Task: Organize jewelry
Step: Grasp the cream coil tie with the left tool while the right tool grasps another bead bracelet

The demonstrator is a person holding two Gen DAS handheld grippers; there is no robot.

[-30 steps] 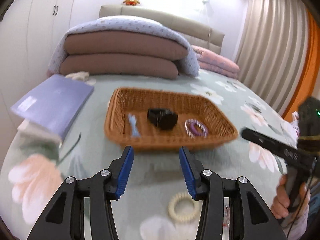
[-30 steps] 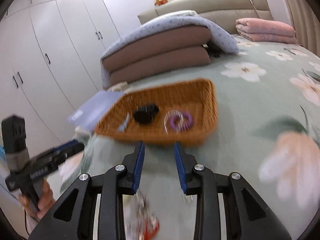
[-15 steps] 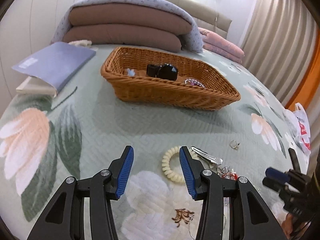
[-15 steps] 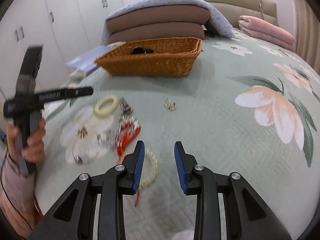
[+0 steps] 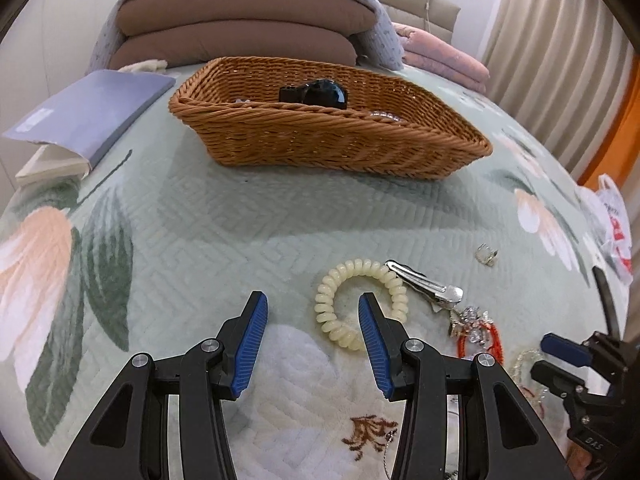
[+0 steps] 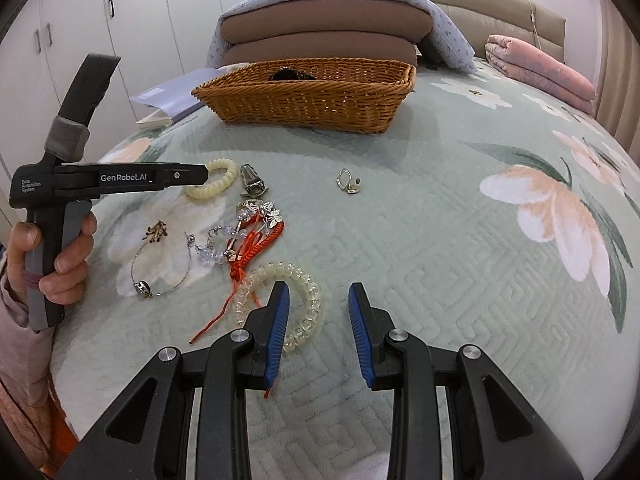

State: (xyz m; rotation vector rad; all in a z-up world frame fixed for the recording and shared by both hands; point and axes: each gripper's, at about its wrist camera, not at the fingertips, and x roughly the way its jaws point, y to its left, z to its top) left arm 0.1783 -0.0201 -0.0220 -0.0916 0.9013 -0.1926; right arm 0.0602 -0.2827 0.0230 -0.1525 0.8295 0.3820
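Both grippers hang low over the bed, each with its jaws spread wide and holding nothing. The left gripper has the cream coil just beside its right finger, which covers part of the ring; a silver clip touches the coil's far side. The right gripper has the clear bracelet against its left finger, with the red cord beside it. The basket sits well beyond, toward the pillows, holding a black watch.

A home bedroom: quilted floral bedspread, folded bedding, wardrobe doors, curtains.
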